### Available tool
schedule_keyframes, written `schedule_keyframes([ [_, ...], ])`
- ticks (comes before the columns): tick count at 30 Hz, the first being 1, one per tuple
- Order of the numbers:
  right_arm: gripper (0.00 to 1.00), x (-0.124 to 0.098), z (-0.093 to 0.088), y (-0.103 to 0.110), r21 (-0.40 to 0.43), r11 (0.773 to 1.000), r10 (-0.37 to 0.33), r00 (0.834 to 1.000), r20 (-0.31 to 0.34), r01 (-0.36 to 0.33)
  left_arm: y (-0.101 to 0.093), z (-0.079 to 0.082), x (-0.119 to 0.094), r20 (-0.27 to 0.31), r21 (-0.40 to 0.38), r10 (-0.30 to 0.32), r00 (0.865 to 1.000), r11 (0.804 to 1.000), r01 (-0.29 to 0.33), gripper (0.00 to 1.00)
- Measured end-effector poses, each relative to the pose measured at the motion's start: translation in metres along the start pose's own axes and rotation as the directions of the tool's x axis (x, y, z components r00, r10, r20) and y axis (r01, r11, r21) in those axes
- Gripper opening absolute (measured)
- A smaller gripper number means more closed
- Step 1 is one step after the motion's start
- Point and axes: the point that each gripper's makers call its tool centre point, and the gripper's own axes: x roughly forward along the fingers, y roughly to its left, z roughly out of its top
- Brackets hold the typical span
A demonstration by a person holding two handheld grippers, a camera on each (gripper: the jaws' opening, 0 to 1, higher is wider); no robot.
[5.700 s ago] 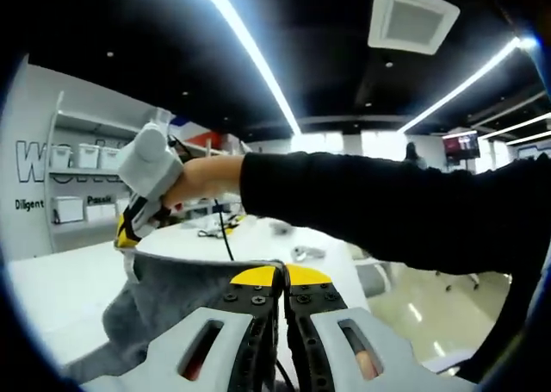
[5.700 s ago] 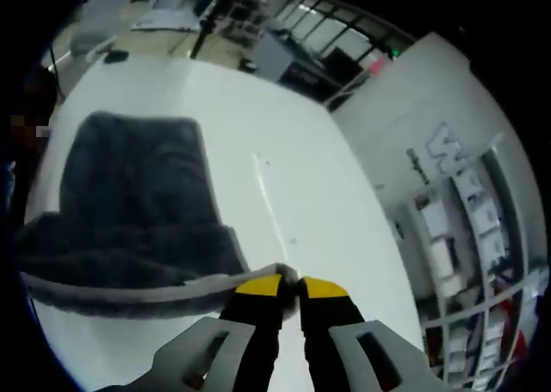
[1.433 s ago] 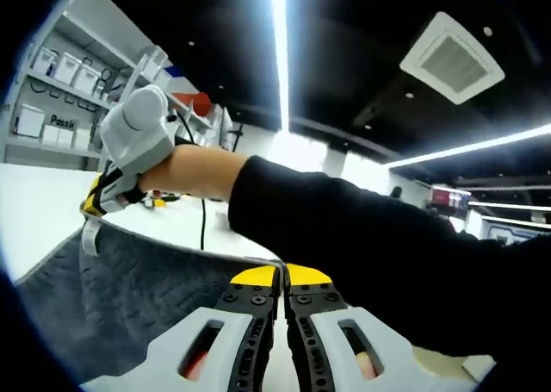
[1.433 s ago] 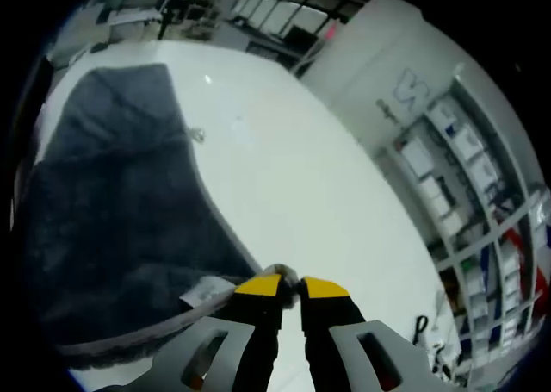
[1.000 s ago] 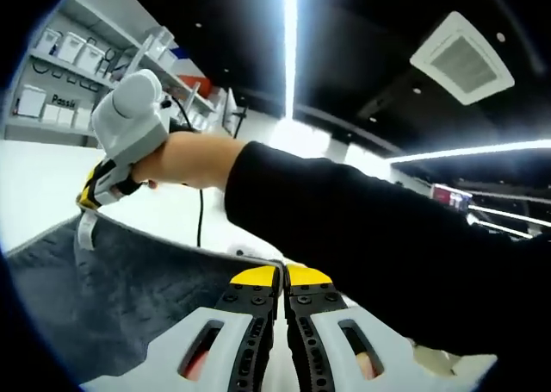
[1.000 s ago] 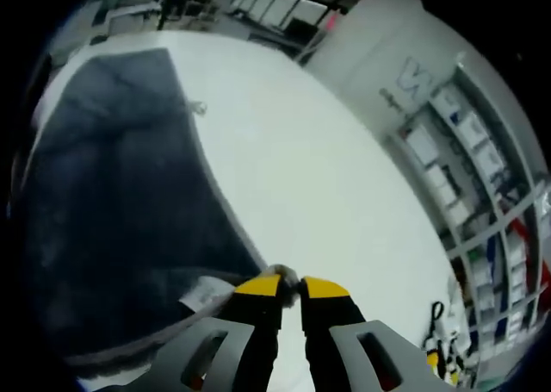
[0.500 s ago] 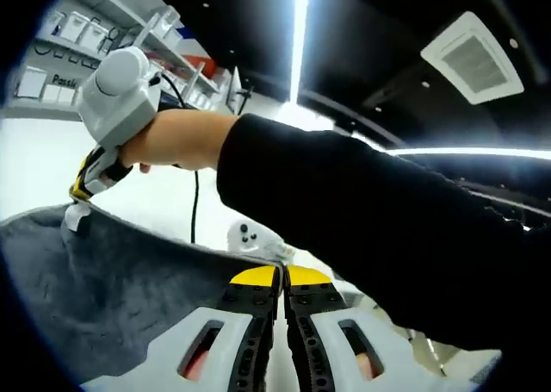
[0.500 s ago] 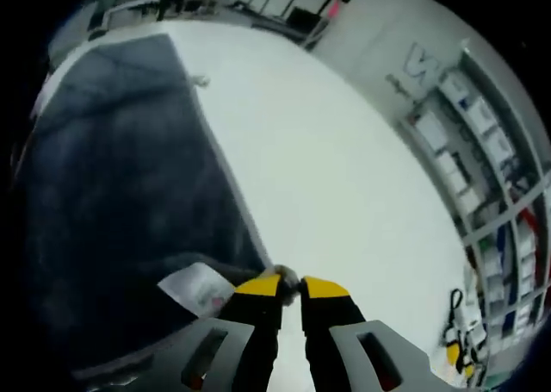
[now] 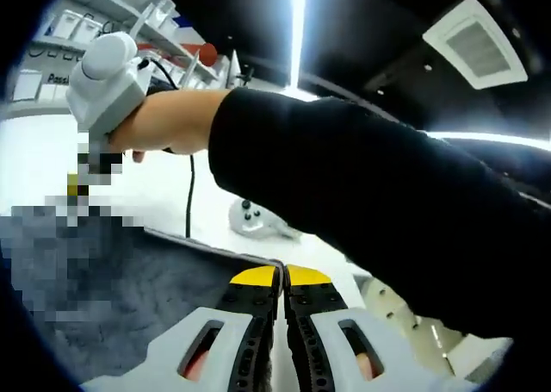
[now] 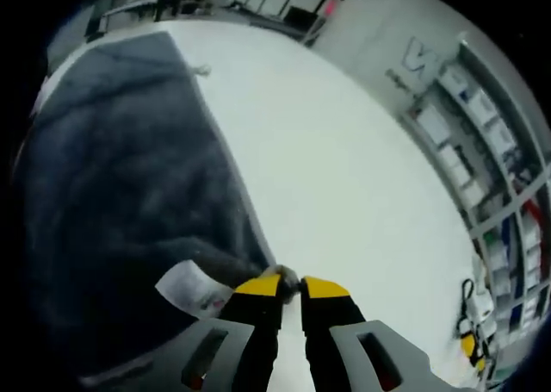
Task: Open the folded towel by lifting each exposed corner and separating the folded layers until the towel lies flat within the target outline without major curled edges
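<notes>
Lower now, the towel (image 10: 120,177) spreads over the worktop (image 10: 344,177); each gripper (image 9: 281,276) (image 10: 288,282) pinches a corner; both should stay taut while laying the edge flat.

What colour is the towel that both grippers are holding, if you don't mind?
Dark grey; the towel shows best in the right gripper view.

Right gripper view: open white bench (image 10: 344,177) extends beside the towel (image 10: 120,177); shelves (image 10: 482,151) bound its far side. Left gripper view: the person's sleeve (image 9: 370,185) crosses above the towel (image 9: 164,297), blocking passage there. A white device (image 9: 254,222) and a black cable (image 9: 189,194) occupy the bench (image 9: 164,185) beyond the towel edge.
</notes>
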Motion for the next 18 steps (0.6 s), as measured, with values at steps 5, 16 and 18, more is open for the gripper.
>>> schedule_keyframes([
  [5,0.04,0.005,-0.008,0.033,0.007,1.0,-0.009,1.0,0.013,0.009,0.003,-0.008,0.009,-0.037,0.011,0.012,0.999,1.0,-0.011,0.0],
  [16,0.43,-0.01,-0.01,0.007,0.111,0.988,-0.117,0.99,0.077,0.108,0.005,-0.016,0.009,-0.072,0.037,0.006,0.997,0.999,-0.004,0.08],
  [18,0.51,-0.014,-0.013,0.006,0.124,0.986,-0.121,0.991,0.063,0.112,0.006,-0.015,0.01,-0.063,0.045,0.019,0.998,0.999,-0.016,0.26],
])
